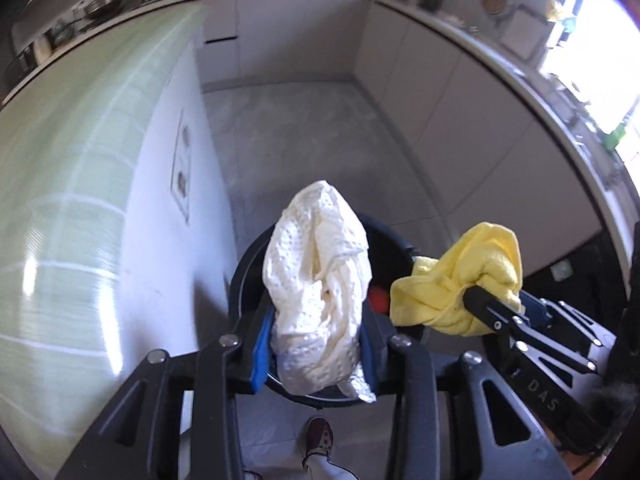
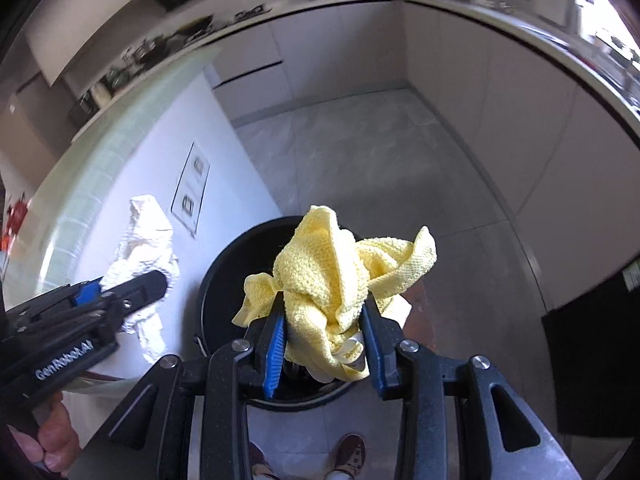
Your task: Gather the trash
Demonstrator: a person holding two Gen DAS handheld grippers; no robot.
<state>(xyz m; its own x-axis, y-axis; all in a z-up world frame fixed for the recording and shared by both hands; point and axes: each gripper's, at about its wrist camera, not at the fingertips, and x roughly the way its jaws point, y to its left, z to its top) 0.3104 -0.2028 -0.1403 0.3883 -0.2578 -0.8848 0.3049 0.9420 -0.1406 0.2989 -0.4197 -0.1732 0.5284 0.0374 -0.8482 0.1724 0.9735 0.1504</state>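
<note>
Left gripper [image 1: 316, 344] clamps a paper towel [image 1: 318, 280], right gripper [image 2: 324, 344] a yellow cloth [image 2: 336, 280], above the bin [image 2: 224, 280]; loose folds may snag its rim.

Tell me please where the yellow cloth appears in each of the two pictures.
Left wrist view: the yellow cloth is at right of centre, held by the right gripper.
Right wrist view: the yellow cloth is at centre, between the fingers, above the bin.
Shared landmark: the black bin.
</note>
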